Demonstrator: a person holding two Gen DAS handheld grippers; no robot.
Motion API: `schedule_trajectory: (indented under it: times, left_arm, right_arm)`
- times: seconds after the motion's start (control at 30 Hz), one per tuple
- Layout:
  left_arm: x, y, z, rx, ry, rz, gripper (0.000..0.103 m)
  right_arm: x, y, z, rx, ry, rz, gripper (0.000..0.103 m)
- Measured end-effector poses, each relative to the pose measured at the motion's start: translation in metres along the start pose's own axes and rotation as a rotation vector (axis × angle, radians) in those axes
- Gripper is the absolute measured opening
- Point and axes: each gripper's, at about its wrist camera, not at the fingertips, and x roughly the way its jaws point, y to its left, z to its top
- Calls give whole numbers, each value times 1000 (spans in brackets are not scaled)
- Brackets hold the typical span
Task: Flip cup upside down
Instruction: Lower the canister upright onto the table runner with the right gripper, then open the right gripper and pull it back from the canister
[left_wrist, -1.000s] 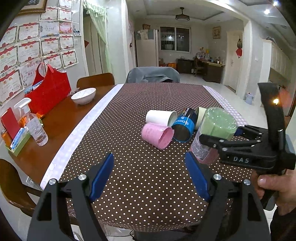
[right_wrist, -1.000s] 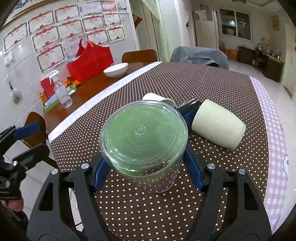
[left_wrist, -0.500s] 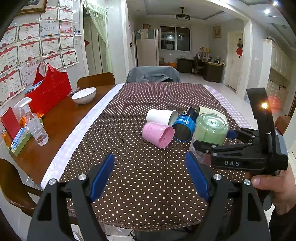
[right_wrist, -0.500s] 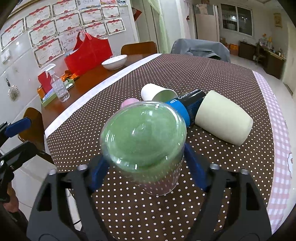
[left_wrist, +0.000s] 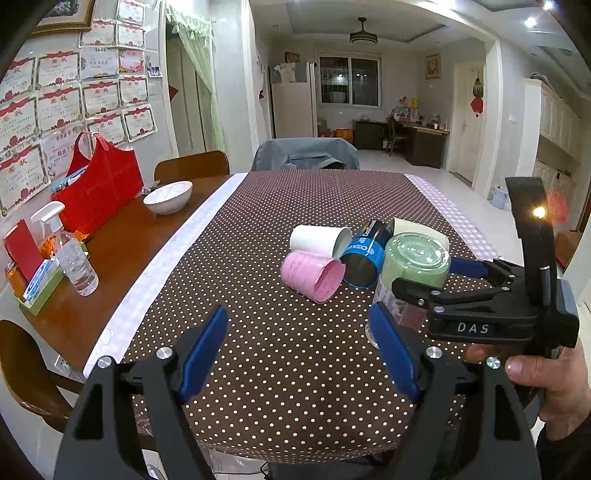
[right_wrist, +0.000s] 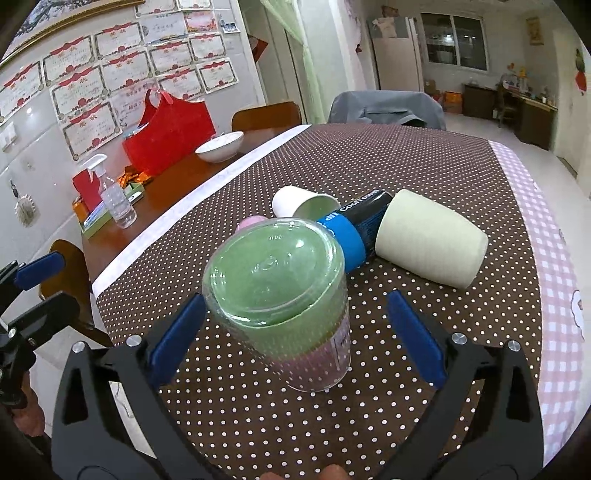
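Observation:
A clear plastic cup with a green bottom (right_wrist: 280, 295) stands upside down on the dotted tablecloth, its rim on the cloth. My right gripper (right_wrist: 295, 325) is open, with its blue pads on either side of the cup and apart from it. The cup also shows in the left wrist view (left_wrist: 410, 280), with the right gripper (left_wrist: 432, 280) around it. My left gripper (left_wrist: 299, 350) is open and empty, low over the near table edge, left of the cup.
Behind the cup lie a pink cup (left_wrist: 314, 273), a white cup (left_wrist: 319, 240), a blue-black cup (right_wrist: 354, 225) and a cream cup (right_wrist: 428, 243), all on their sides. A white bowl (left_wrist: 168, 195), a red bag (left_wrist: 98, 192) and a spray bottle (left_wrist: 70, 254) stand on the bare wood at left.
The right gripper lowered the cup onto the cloth and opened, letting it go. The left gripper has stayed in place.

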Motion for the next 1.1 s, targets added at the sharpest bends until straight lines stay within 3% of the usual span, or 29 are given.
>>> schedule_trajectory:
  times: [0.53,1.1]
  left_arm:
    - [-23,-12,15,1,-90,51,78]
    - [-43,-28,11,1,-139,97,78]
  right_arm:
    - [-52,-1,8,19,-90,-92,97]
    - [-128,27,-4,15,-284,-197,97]
